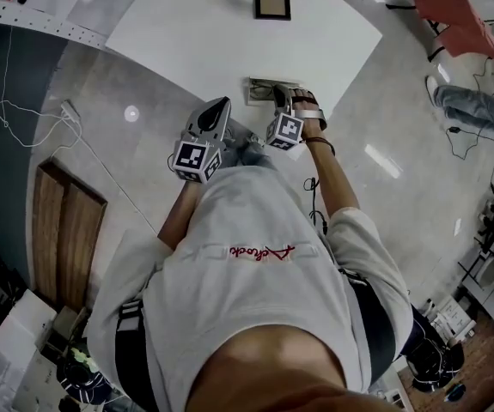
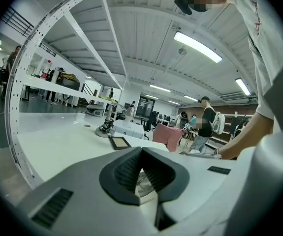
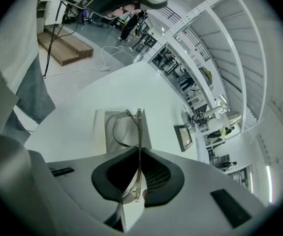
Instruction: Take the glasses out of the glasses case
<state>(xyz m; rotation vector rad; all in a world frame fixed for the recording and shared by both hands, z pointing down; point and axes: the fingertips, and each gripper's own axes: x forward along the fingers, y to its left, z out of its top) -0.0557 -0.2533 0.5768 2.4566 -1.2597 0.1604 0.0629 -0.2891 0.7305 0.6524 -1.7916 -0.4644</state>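
A pale open glasses case (image 1: 259, 90) lies at the near edge of the white table (image 1: 229, 33). My right gripper (image 1: 279, 99) hangs just over it, shut on a pair of thin-rimmed glasses. In the right gripper view the glasses (image 3: 139, 127) stick out edge-on from the closed pads of the right gripper (image 3: 140, 149), above the case (image 3: 100, 127). Their lens rim curves out to the left. My left gripper (image 1: 221, 108) sits to the left of the case, off the table edge. In its own view the left gripper (image 2: 141, 151) is shut on nothing and points across the table.
A small dark picture frame (image 1: 272, 0) and a round lamp base (image 2: 103, 129) stand at the table's far side. A red cloth (image 1: 457, 11) hangs over a chair at the right, near a person's legs (image 1: 478, 106). Wooden boards (image 1: 62, 230) and cables lie on the floor at the left.
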